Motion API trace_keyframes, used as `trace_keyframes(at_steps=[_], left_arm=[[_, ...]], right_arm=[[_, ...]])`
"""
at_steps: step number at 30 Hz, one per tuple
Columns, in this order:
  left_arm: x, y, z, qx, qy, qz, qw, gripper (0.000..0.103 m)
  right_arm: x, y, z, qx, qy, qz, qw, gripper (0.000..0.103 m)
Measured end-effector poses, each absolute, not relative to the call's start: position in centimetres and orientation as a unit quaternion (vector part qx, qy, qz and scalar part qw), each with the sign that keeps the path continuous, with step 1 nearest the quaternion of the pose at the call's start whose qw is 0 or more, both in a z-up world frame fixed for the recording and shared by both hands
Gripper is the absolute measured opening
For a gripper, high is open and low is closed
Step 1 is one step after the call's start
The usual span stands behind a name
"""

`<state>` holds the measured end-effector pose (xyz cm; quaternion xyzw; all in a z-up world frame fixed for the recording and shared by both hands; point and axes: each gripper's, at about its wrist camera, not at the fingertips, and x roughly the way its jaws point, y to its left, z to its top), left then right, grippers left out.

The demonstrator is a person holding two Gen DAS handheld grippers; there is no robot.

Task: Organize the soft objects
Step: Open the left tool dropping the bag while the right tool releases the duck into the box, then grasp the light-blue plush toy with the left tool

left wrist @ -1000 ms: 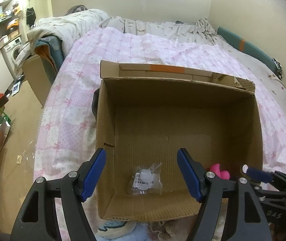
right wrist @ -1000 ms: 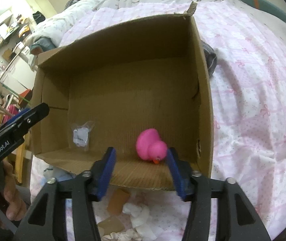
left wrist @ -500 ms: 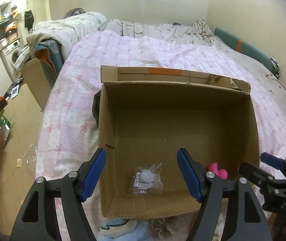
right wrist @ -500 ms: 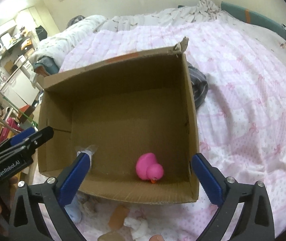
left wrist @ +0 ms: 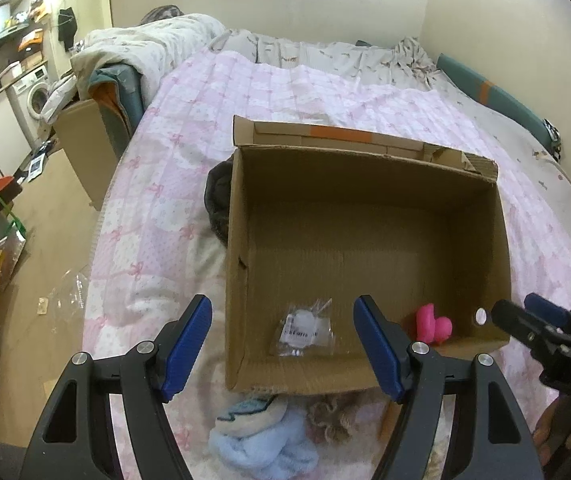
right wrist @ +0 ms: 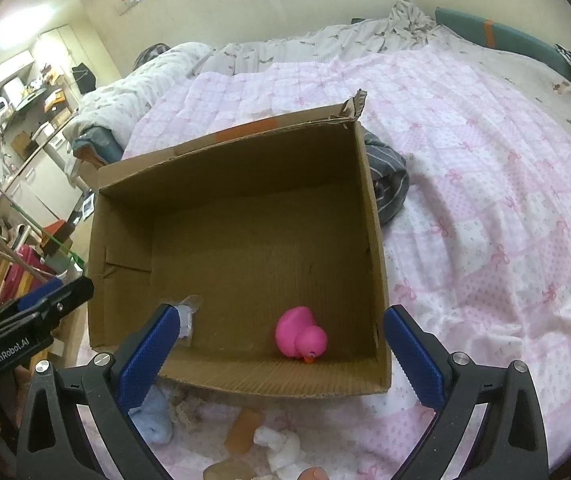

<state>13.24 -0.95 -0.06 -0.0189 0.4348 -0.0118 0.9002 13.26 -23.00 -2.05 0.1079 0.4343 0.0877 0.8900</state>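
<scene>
right gripper [right wrist: 279,354]: jaws spread wide, holding nothing, poised over the near rim of the cardboard box [right wrist: 369,216]; between its blue pads [right wrist: 147,354] lies the pink rubber duck [right wrist: 300,338], resting on the box floor near the right-hand wall, touching neither finger; left gripper [left wrist: 283,346]: jaws likewise apart and empty, framing a small clear plastic packet [left wrist: 305,332] with a barcode label on the box floor; only the left wrist view shows this packet whole, since a blue pad covers most of it in the right wrist view; the duck [left wrist: 433,326] is half hidden behind a finger in the left view; outside the box, on the pink quilt [right wrist: 485,184]: a light blue soft toy [left wrist: 263,436] against the near wall, seen best from the left; a white knotted cloth [right wrist: 281,446] and an orange piece [right wrist: 243,428], seen only from the right; grey striped fabric [right wrist: 389,184] beside the far right corner.
</scene>
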Motion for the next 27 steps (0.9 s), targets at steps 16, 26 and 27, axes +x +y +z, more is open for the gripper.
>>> trace_keyframes(at_steps=[16,26,27], left_arm=[[9.7,0.8,0.3,-0.021,0.44,0.011,0.898,0.071],[8.1,1.4,0.5,-0.024,0.443,0.019,0.896,0.071],[7.9,1.5,0.5,-0.026,0.443,0.02,0.896,0.071]], right_arm=[[10.2,-22.6,-0.6,0.079,0.417,0.101,0.9,0.103],[9.0,-22.6,-0.5,0.083,0.42,0.101,0.898,0.103],[8.7,-22.6,-0.5,0.084,0.42,0.1,0.898,0.103]])
